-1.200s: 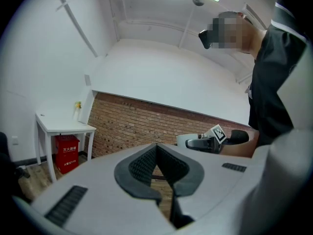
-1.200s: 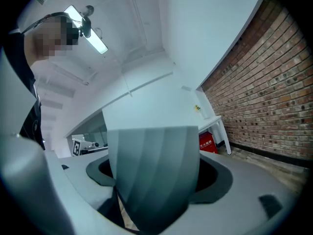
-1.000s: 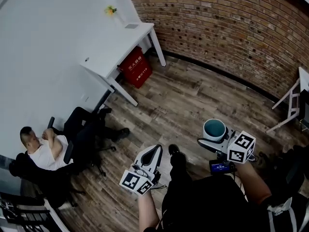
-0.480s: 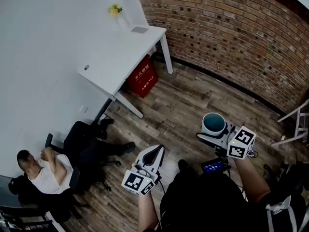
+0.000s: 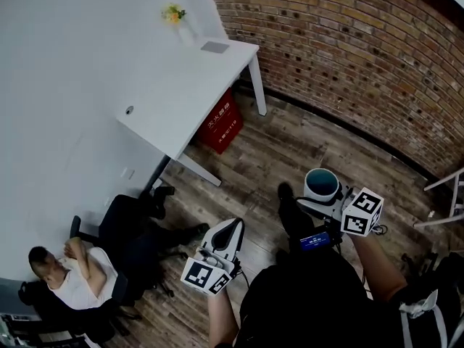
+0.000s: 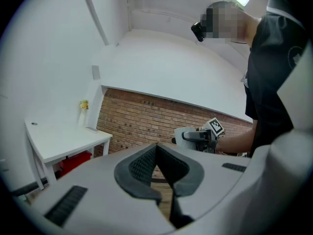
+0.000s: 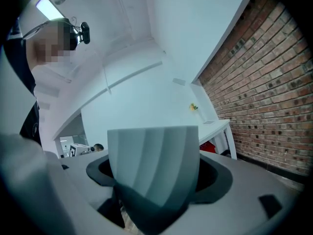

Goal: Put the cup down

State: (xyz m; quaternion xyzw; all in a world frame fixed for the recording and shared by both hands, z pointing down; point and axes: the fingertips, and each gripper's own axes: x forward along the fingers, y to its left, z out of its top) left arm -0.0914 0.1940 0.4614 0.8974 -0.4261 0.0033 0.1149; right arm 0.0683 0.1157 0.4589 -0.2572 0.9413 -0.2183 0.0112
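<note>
A ribbed grey-blue cup (image 5: 321,185) is held upright above the wooden floor, with my right gripper (image 5: 320,199) shut on it. In the right gripper view the cup (image 7: 154,165) fills the space between the jaws and hides their inner faces. My left gripper (image 5: 231,228) hangs lower and to the left, shut with nothing in it. In the left gripper view its dark pads (image 6: 142,166) meet in the middle, and the right gripper with the cup (image 6: 188,135) shows beyond them. A white table (image 5: 181,85) stands ahead on the left, well beyond both grippers.
On the table's far end stand a small vase of yellow flowers (image 5: 174,14) and a flat grey item (image 5: 215,47). A red box (image 5: 221,125) sits under it. A person (image 5: 72,281) sits in a chair at lower left. A brick wall (image 5: 362,42) runs along the back.
The whole view has shifted, so the table and red box now lie nearer and more central. Both grippers keep their places in the view, the cup still held.
</note>
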